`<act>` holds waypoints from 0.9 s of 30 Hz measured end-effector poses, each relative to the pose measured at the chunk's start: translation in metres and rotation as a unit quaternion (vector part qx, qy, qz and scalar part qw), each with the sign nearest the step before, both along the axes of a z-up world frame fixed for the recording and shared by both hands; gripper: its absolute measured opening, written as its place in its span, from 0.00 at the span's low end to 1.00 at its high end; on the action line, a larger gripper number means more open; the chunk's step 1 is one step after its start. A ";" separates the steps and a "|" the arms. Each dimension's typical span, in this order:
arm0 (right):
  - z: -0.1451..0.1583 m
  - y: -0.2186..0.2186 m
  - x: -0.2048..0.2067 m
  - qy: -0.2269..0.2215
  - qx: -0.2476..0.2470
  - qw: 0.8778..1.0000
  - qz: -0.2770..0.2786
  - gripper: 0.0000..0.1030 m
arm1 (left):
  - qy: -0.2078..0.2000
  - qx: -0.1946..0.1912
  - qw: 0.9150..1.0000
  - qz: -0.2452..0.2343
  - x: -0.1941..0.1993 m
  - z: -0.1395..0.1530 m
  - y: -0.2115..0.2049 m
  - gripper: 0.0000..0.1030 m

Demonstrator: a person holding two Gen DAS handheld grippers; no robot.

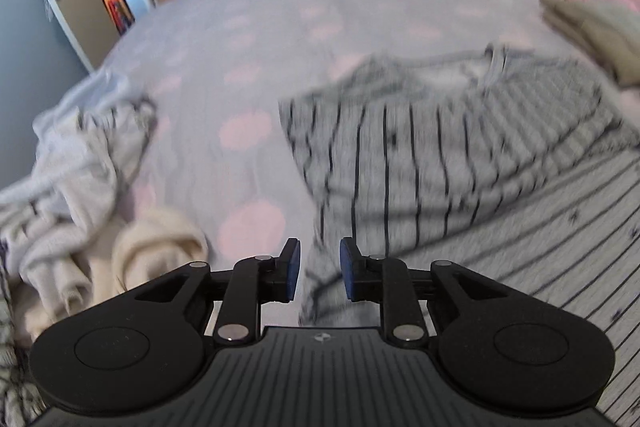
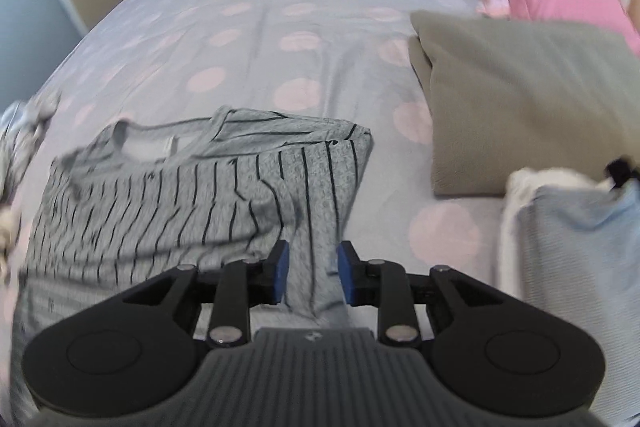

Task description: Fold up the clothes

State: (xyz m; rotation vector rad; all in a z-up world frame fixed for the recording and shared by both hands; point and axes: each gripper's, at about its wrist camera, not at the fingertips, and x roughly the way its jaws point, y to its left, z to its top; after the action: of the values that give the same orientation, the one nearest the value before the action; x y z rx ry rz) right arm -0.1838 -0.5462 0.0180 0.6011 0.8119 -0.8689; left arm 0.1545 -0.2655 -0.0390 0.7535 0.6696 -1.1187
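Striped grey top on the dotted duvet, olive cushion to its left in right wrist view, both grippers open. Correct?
One error: in the right wrist view the olive cushion lies to the right of the striped grey top, not its left. The rest holds: the top lies on the dotted duvet, and the left gripper and right gripper are both open.

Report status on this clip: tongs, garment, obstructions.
Left tongs open, right tongs open, each straddling striped shirt fabric. Shirt partly folded on bed. Olive cushion beside it, not touching; clothes pile to left.
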 end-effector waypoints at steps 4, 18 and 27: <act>0.018 0.009 -0.011 0.038 -0.043 0.998 0.037 0.31 | -0.041 -0.009 0.999 -0.004 0.008 0.019 -0.019 0.19; -0.027 -0.023 0.024 0.040 -0.044 0.997 0.051 0.39 | -0.102 -0.016 0.988 -0.110 -0.004 -0.003 -0.084 0.19; -0.058 -0.034 0.079 0.034 -0.026 0.995 0.094 0.39 | -0.119 0.008 0.961 -0.251 -0.022 -0.038 -0.120 0.29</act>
State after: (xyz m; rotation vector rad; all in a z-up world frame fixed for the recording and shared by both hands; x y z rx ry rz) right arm -0.1051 -0.5805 -0.0404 0.4436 0.8910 -0.7383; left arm 0.1321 -0.3856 -0.0768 1.0899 0.2848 -1.4520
